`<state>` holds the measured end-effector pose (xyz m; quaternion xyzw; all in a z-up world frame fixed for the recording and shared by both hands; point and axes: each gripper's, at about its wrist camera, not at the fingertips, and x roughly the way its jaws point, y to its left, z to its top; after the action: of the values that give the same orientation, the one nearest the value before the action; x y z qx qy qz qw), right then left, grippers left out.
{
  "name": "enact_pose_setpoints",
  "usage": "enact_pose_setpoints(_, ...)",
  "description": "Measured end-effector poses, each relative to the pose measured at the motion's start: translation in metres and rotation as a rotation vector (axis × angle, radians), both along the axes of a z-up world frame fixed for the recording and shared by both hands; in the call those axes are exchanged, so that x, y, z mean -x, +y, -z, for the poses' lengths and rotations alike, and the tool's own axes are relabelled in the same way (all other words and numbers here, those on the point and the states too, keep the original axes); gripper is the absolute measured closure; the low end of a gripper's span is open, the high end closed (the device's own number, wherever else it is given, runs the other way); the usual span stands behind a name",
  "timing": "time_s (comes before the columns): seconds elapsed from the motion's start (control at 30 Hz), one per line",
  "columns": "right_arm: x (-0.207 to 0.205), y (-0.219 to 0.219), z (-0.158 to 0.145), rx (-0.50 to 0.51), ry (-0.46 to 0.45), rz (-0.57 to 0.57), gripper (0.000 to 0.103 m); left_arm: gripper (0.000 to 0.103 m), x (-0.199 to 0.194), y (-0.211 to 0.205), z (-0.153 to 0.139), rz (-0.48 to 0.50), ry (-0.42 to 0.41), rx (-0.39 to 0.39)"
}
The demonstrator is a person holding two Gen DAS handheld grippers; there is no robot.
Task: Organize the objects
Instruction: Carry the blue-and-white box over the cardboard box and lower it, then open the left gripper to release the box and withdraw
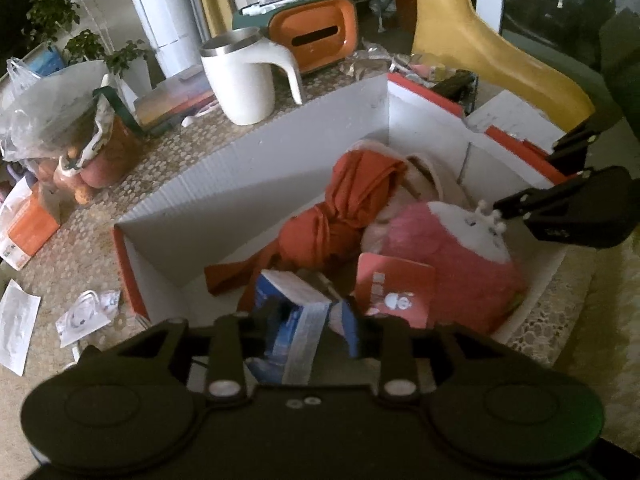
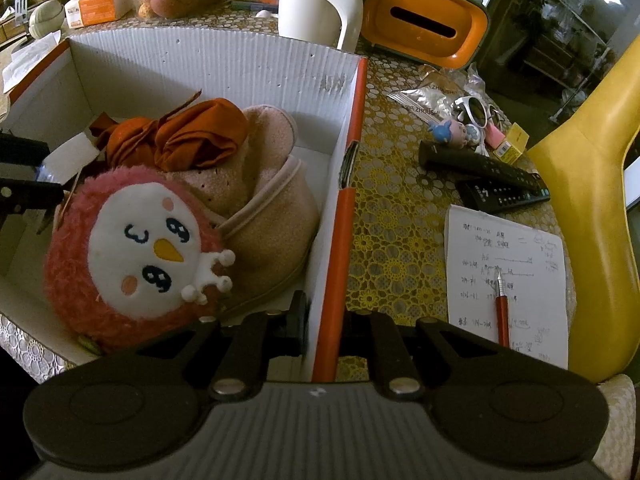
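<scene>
Box (image 2: 338,236) wall sits clamped in my R gripper (image 2: 323,330); L gripper (image 1: 310,316) part-open round blue carton (image 1: 294,320), grip unclear. Only R view shows notepad (image 2: 506,264), remotes (image 2: 486,178).

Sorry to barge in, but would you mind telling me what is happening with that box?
Someone is packing loose things into the white box. The right gripper is clamped on the box's orange-edged side wall. The left gripper has a blue-and-white carton between its jaws over the box, beside the pink plush and orange cloth.
</scene>
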<state>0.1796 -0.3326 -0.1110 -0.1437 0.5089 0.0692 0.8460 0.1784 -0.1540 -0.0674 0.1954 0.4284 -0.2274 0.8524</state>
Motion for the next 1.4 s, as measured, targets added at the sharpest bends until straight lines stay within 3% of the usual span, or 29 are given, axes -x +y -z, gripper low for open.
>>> enact_pose_setpoints(0.17, 0.000, 0.000, 0.000, 0.000, 0.000, 0.000, 0.091, 0.049, 0.007, 0.006, -0.010, 0.012, -0.018, 0.039)
enact_pose_setpoints(0.8, 0.000, 0.001, 0.000, 0.000, 0.001, 0.001, 0.091, 0.036, 0.029, 0.063, -0.066, -0.092, -0.125, 0.189)
enact_pose_setpoints(1.1, -0.001, 0.001, 0.000, 0.002, 0.005, 0.002, 0.091, 0.030, 0.030, 0.113, -0.079, -0.184, -0.171, 0.196)
enact_pose_setpoints(1.4, -0.002, 0.001, 0.001, 0.006, 0.011, 0.005, 0.091, 0.025, 0.019, 0.174, -0.073, -0.329, -0.191, 0.161)
